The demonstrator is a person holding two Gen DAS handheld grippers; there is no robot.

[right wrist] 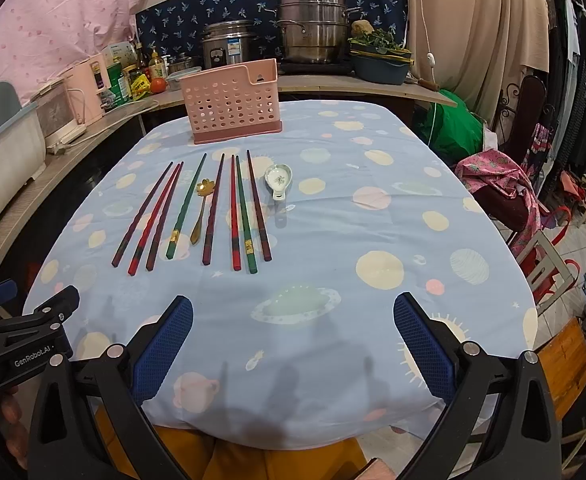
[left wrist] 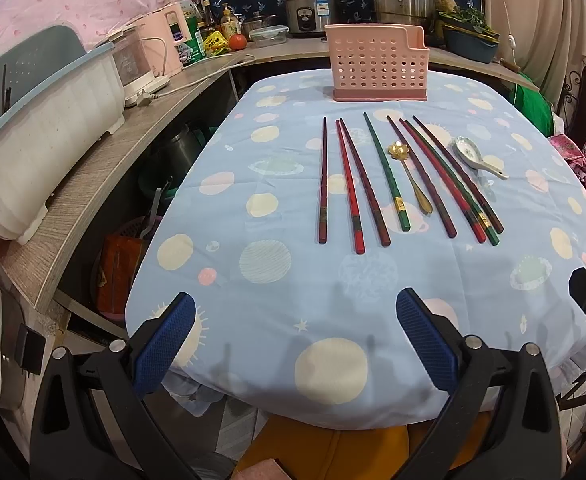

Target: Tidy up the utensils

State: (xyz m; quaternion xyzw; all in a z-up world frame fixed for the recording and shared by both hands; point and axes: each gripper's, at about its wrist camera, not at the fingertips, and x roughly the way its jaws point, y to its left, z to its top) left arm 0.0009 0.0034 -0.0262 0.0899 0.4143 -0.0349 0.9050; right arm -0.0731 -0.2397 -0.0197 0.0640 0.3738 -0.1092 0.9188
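Left wrist view: chopsticks [left wrist: 373, 184] lie far of both grippers, long axes running near-to-far toward the basket [left wrist: 379, 62]. Left gripper [left wrist: 295, 344] and right gripper [right wrist: 293, 344] fingers stand apart, empty.

Both wrist views look forward from the table's [left wrist: 253, 312] near edge, sharing the pink holder [left wrist: 377, 62].

pink perforated holder [left wrist: 379, 62], blue planet-print tablecloth [left wrist: 277, 208]
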